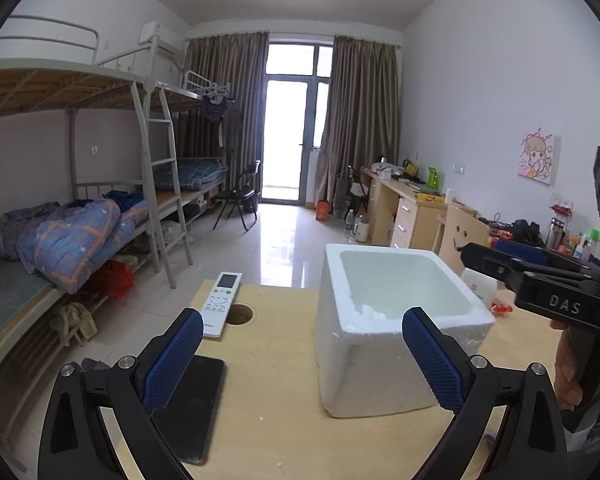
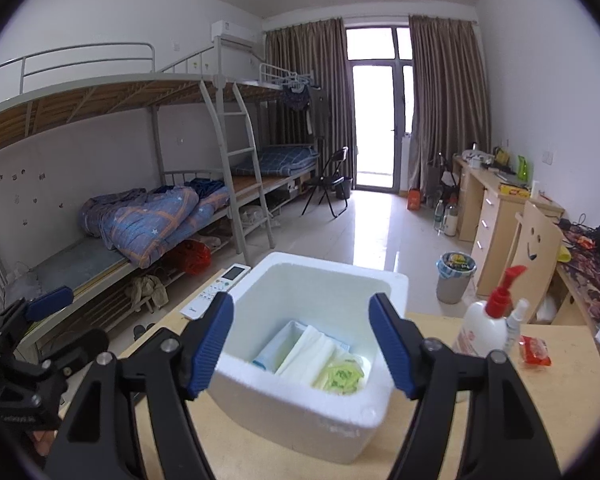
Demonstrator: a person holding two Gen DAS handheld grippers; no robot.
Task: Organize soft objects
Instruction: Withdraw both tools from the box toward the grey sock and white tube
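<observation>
A white square foam box point(image 2: 316, 364) stood on the pale wooden worktop point(image 1: 276, 420), and inside it lay the soft things: a blue-edged packet point(image 2: 274, 346) at the left, a folded white tissue pack point(image 2: 308, 350) in the middle and a clear bag with pale green contents point(image 2: 342, 376) at the right, all resting on the box floor. The right gripper point(image 2: 302, 350) hung above the near side of the box with its blue-padded jaws spread apart and nothing between them; the box contents showed through the gap. The left gripper point(image 1: 302, 356) was held to the left of the box, its jaws wide apart and empty, with the right pad in front of the box's near wall. A white remote control point(image 1: 221, 304) lay at the far left of the worktop beside a round hole point(image 1: 239, 314), and a black phone point(image 1: 192, 408) lay nearer, under the left jaw. To the right of the box stood a white pump bottle with a red nozzle point(image 2: 486, 326), a slim white spray bottle point(image 2: 514, 326) touching it, and a small red wrapped packet point(image 2: 534, 350) just beyond.
</observation>
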